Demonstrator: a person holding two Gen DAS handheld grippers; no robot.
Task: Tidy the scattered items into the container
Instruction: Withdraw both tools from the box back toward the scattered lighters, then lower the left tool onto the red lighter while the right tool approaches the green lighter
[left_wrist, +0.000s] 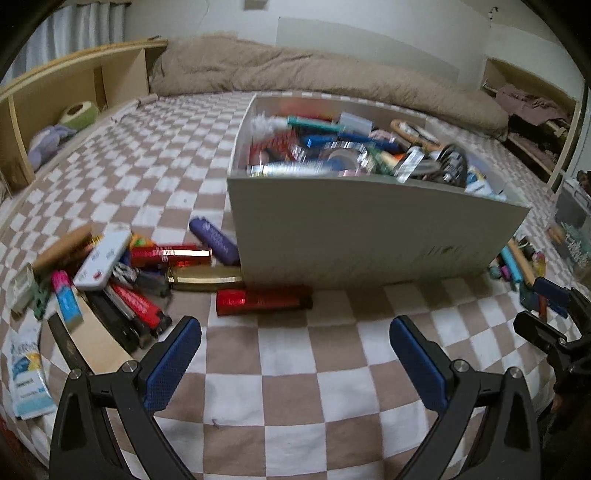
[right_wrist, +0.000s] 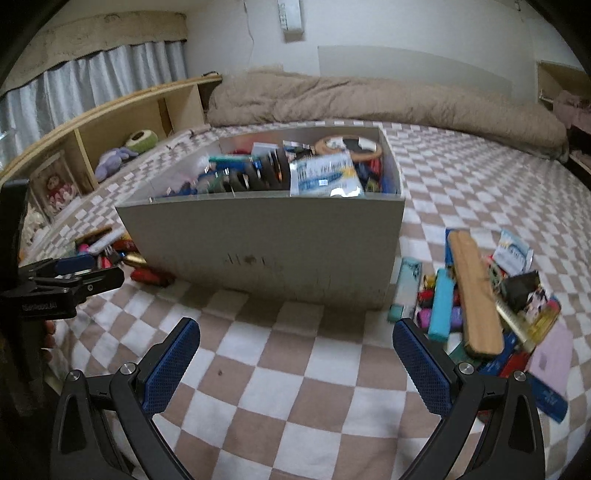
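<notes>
Your bedspread (left_wrist: 295, 387) was soft checked cloth, the box (left_wrist: 362, 229) matt grey board. A red tube (left_wrist: 264, 301) shone metallic, a gold bar (left_wrist: 205, 277) glossy. The pads (right_wrist: 173, 369) looked textured blue rubber, the case (right_wrist: 476, 291) wood.

Motion blur smears the jumbled items filling the open grey rectangular box (left_wrist: 373, 236), so their labels cannot be read; the blue-and-white printed packet (left_wrist: 26, 373) is cut by the left-wrist view's edge; the scattered pile beside the box's right corner (right_wrist: 480, 295) is blurred, its smaller pieces indistinguishable.
</notes>
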